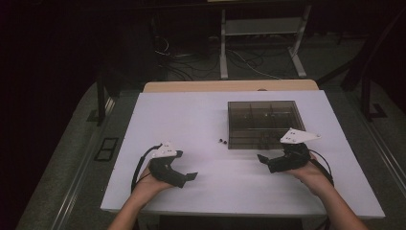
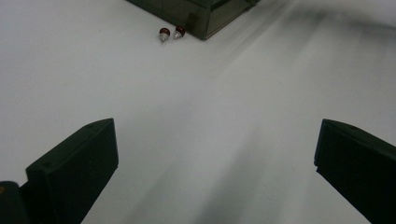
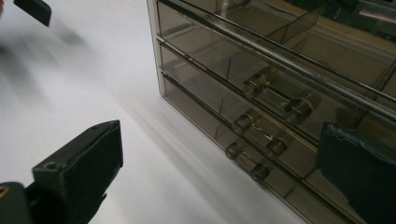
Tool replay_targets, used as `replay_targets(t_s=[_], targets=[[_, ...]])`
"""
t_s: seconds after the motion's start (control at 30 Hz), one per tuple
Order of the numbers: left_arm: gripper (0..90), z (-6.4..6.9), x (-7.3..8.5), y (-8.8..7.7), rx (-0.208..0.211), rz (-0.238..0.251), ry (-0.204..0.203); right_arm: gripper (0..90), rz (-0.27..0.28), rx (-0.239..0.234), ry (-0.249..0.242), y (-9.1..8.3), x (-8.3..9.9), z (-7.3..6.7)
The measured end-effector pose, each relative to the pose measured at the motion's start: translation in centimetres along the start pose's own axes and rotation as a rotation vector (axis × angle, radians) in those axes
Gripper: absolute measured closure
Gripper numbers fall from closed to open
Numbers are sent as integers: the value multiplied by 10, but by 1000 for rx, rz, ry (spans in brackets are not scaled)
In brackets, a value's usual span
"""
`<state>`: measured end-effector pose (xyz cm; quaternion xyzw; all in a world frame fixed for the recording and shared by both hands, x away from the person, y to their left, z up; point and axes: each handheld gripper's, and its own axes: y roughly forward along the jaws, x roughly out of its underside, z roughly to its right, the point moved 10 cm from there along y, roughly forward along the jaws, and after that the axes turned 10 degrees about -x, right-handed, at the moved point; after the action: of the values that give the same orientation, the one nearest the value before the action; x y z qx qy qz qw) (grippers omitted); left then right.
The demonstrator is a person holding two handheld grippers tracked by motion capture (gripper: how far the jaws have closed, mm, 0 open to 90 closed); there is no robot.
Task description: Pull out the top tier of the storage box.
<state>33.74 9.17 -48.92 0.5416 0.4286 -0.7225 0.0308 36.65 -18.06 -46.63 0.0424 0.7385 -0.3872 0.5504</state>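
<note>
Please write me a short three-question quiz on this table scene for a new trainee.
1. True or false: the left gripper is holding a part.
2. How many small red-capped parts lie on the white table beside the smoky drawer box? A) one B) two C) four
3. Fill in: the right gripper points at the box's front, where three ____ show.

Key: 1. False, its jaws stand wide apart and empty. 2. B. 3. Drawer handles.
</note>
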Motion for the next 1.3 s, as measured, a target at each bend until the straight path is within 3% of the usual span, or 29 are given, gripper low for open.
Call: replay_targets(t_s=[0.4, 0.63, 1.3], targets=[[0, 1, 2, 0, 4, -18, 2, 4, -27, 56, -99, -1, 2, 0], [0, 2, 3, 0, -4, -19, 38, 4, -37, 81, -138, -1, 3, 0], [0, 1, 3, -2, -19, -10, 39, 4, -58, 150, -241, -2, 3, -1]])
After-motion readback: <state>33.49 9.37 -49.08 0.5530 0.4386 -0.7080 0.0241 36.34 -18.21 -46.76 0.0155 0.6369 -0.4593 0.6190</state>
